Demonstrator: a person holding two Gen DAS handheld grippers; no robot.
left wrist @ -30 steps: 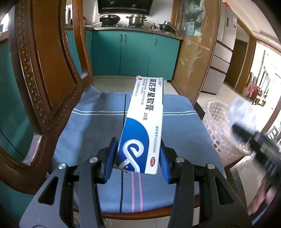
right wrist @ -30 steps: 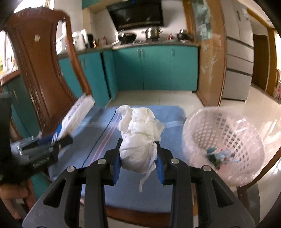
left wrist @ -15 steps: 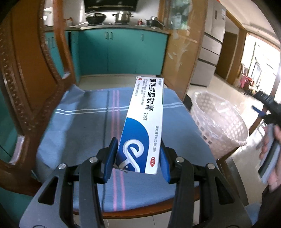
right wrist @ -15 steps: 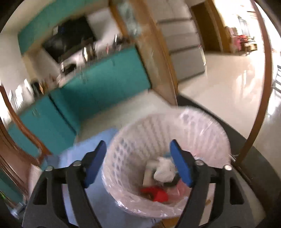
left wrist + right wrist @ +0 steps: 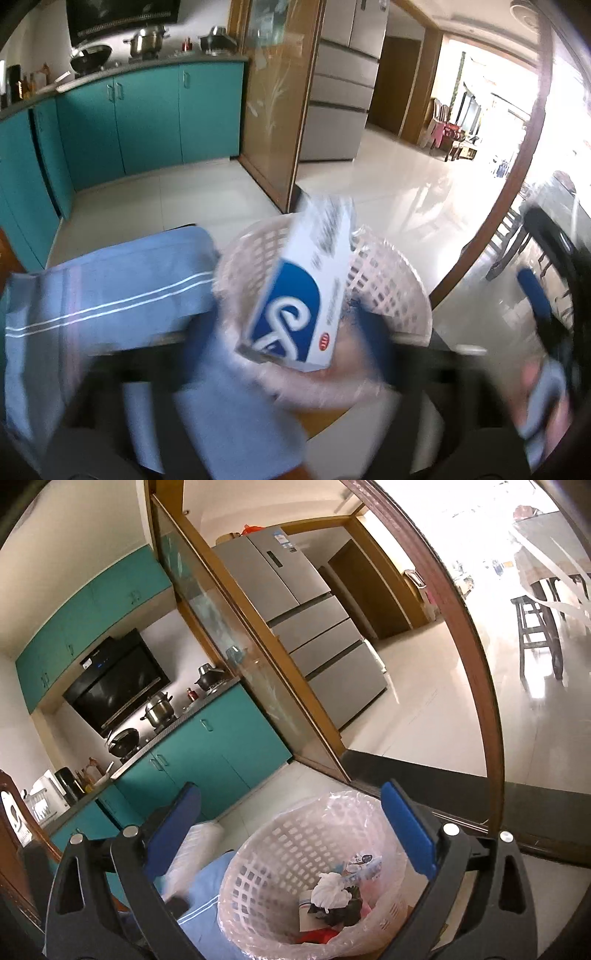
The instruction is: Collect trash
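The white and blue medicine box (image 5: pixel 306 291) hangs over the white lattice trash basket (image 5: pixel 391 269). My left gripper (image 5: pixel 288 343) is motion-blurred; its blue pads now stand apart on both sides of the box and seem off it. My right gripper (image 5: pixel 291 834) is open and empty, raised over the same basket (image 5: pixel 258 871), which holds a crumpled white tissue (image 5: pixel 330 886) and other scraps. The right gripper's blue pad also shows at the right of the left wrist view (image 5: pixel 532 295).
The basket stands to the right of a chair seat with a blue striped cloth (image 5: pixel 110 288). Teal kitchen cabinets (image 5: pixel 147 114) and a glass sliding door (image 5: pixel 273 103) lie behind. A fridge (image 5: pixel 306 627) and a glossy tiled floor (image 5: pixel 461 709) are to the right.
My left gripper has swung right from the chair seat to over the basket, and its pads have spread. My right gripper dropped the tissue wad into the basket and has lifted.
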